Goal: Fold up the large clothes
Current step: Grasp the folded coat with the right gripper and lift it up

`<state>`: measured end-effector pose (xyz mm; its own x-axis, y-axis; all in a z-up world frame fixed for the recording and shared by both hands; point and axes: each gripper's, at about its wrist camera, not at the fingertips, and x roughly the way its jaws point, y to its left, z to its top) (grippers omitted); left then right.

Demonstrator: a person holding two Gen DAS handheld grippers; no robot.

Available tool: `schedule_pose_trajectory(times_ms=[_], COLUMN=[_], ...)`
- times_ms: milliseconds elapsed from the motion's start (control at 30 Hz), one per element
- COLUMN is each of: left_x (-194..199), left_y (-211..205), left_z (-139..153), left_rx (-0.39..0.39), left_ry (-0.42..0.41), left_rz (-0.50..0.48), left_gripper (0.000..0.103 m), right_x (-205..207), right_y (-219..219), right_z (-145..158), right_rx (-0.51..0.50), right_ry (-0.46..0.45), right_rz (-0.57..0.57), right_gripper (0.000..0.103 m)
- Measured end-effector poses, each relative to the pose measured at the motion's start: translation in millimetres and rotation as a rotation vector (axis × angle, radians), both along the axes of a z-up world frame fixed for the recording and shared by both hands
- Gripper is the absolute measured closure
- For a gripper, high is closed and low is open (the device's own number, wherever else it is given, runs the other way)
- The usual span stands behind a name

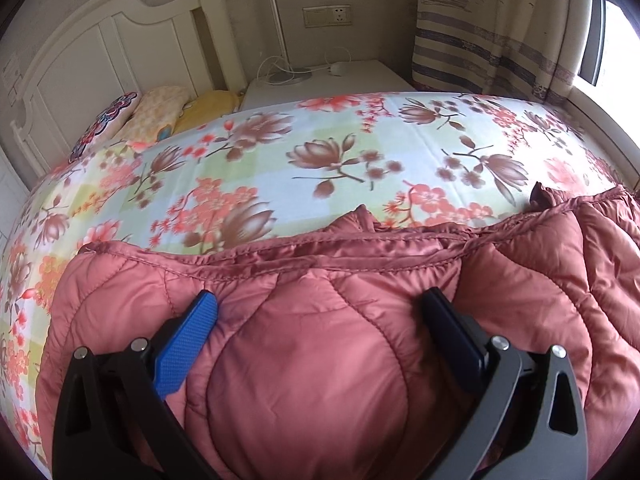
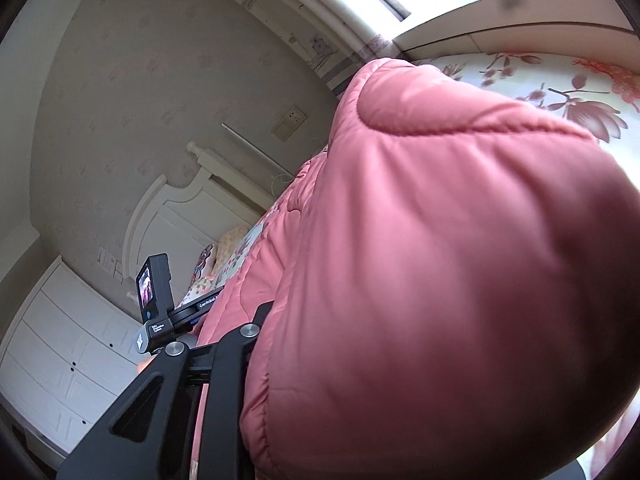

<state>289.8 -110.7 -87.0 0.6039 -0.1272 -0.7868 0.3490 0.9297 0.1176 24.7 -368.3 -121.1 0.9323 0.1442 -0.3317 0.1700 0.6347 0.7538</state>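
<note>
While the left gripper stands wide over the pink padded coat on the bed, the right gripper, apparently clamping a bunched fold, should carry it across evenly.

jacket: pink quilted puffer | pose: spread flat on bed, one padded section bunched, raised at right
</note>
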Motion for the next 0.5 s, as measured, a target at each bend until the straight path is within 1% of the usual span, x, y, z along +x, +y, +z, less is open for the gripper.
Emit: schedule_pose_trajectory(times_ms=[67,200,233,267,333,367,400,433,467,500], left_x=[3,6,4,1,-8,-11,-16,-19,-18,-15], left_y=[-2,2,4,5,-2,-9,-23,-39,-58,-67], left_z=[0,8,15,28,49,55,59,56,43,30], left_rx=[-0.003,-0.019,-0.022,-0.042,-0.091,-0.090,-0.051,0.028,0.150,0.215], left_ry=[0.012,0.044,0.030,-0.002,-0.042,-0.052,-0.071,-0.094,-0.106,-0.095], left_rz=[0.000,0.017,0.042,0.067,0.050,0.029,-0.007,-0.033,-0.041,-0.042], left_gripper=[0.002,0.002,0.002,0.002,0.002,0.002,0.002,0.002,0.002,0.002], right_x=[-13,-21,-22,-24,-28,-30,-31,-33,-34,-36], right_y=[2,10,10,12,13,14,15,17,18,20], right_z=[-4,-7,-8,-8,-9,-9,-9,-8,-8,-7], right_rx=[0.016,0.025,0.020,0.015,0.014,0.014,0.014,0.010,0.007,0.002], right_ry=[-0.001,0.019,0.023,0.026,0.026,0.026,0.027,0.028,0.029,0.030], right_rz=[-0.002,-0.009,-0.009,-0.008,-0.007,-0.008,-0.010,-0.011,-0.012,-0.014], right_gripper=[0.071,0.071,0.071,0.071,0.071,0.071,0.071,0.071,0.071,0.071])
